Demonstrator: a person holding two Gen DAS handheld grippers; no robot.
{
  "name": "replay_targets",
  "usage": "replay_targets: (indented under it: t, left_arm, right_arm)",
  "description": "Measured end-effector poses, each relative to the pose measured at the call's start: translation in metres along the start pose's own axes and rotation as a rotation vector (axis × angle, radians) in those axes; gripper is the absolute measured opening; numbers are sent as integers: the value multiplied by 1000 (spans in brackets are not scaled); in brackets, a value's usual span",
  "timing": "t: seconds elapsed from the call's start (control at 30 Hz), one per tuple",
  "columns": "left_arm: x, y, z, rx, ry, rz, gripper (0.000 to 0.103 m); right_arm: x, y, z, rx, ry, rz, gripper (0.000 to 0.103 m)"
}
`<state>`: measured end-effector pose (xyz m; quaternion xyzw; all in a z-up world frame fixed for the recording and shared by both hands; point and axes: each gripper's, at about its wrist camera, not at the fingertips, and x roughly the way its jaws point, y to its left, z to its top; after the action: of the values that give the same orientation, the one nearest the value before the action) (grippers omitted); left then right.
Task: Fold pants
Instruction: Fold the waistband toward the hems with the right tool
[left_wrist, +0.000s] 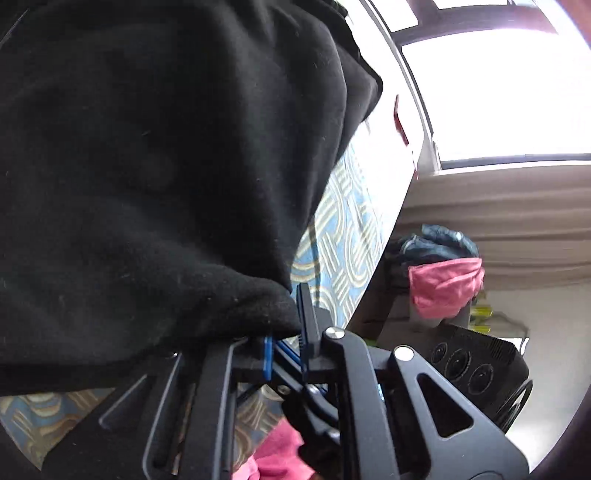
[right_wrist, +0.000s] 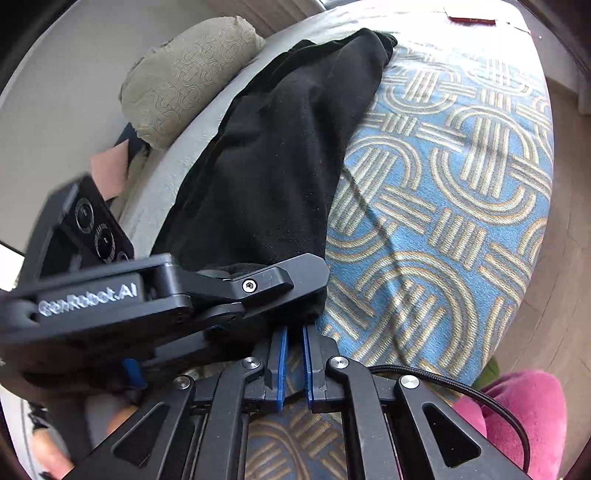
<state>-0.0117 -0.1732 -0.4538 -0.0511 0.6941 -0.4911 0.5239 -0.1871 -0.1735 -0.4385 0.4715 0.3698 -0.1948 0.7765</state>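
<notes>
Both clamped on black fleece pants (right_wrist: 280, 155): left gripper (right_wrist: 280, 291) sideways, right gripper (right_wrist: 293, 354) pointing far; folded lengthwise.

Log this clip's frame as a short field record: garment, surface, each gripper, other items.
garment: black pants, lying lengthwise along the bed's edge, near end bunched at both grippers
surface: blue patterned blanket on a bed
left gripper: shut on the pants' near end, which drapes over its fingers
right gripper: blue-padded fingers nearly together just below the pants' near end; grip on cloth not clear
other items: beige pillow beyond the pants; pink cloth at lower right; clothes pile off the bed
</notes>
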Motion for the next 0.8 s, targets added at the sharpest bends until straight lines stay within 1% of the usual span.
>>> replay_targets:
  t: [0.03, 0.07, 0.1, 0.13, 0.17, 0.2, 0.23, 0.3, 0.33, 0.4, 0.43, 0.5, 0.53, 0.57, 0.6, 0.63, 0.67, 0.7, 0.73, 0.77, 0.8]
  left_arm:
    - [-3, 2, 0, -21, 5, -19, 13]
    - [-8, 5, -1, -52, 22, -29, 29]
    - [-14, 7, -3, -76, 35, -35, 50]
    - [-25, 10, -7, -92, 26, -46, 54]
    - [-40, 11, -15, -78, 1, -43, 54]
    - [-53, 11, -22, -50, -15, -29, 54]
    - [-68, 12, -31, -21, -37, -12, 54]
    - [-100, 21, -49, -4, -107, 16, 55]
    - [-107, 28, -54, -16, -133, 39, 55]
    - [-133, 54, -69, -79, -200, 121, 55]
    - [-146, 69, -77, -125, -233, 147, 55]
    - [-176, 101, -95, -225, -290, 161, 55]
    - [-193, 121, -105, -270, -321, 178, 55]
    - [-208, 136, -117, -311, -354, 212, 55]
    - [-225, 152, -128, -353, -390, 251, 55]
    - [-238, 167, -139, -385, -411, 279, 55]
    - [-253, 181, -151, -429, -437, 310, 55]
    - [-266, 193, -162, -469, -461, 333, 55]
    - [-278, 206, -173, -508, -479, 358, 55]
    - [-291, 218, -183, -546, -495, 382, 55]
    - [-304, 228, -193, -578, -515, 402, 55]
  right_arm:
    - [-4, 3, 1, -21, 13, -9, 8]
    - [-13, 8, 1, -65, 11, -52, 10]
    - [-23, 11, 1, -100, -7, -91, 15]
    - [-31, 9, -2, -121, -20, -110, 16]
    - [-45, 8, 0, -143, -42, -124, 16]
    - [-50, 7, 1, -145, -53, -121, 16]
    - [-62, 6, 8, -143, -73, -105, 16]
    - [-69, 9, 22, -162, -98, -72, 16]
    - [-68, 18, 34, -194, -119, -45, 16]
    - [-56, 32, 53, -217, -124, -14, 16]
    - [-50, 32, 56, -214, -110, 7, 16]
    - [-24, 35, 66, -176, -19, 133, 16]
    - [-1, 31, 67, -144, 61, 173, 16]
    - [14, 25, 66, -133, 115, 105, 16]
    - [24, 18, 65, -123, 138, 34, 6]
    - [30, 6, 64, -95, 143, 24, 0]
    - [28, -5, 65, -40, 140, 72, 0]
    - [19, -5, 65, -6, 127, 57, 0]
    - [13, 1, 65, -23, 107, 17, 2]
    - [-2, 25, 59, -125, 48, -79, 3]
    - [-10, 40, 54, -192, 17, -107, 6]
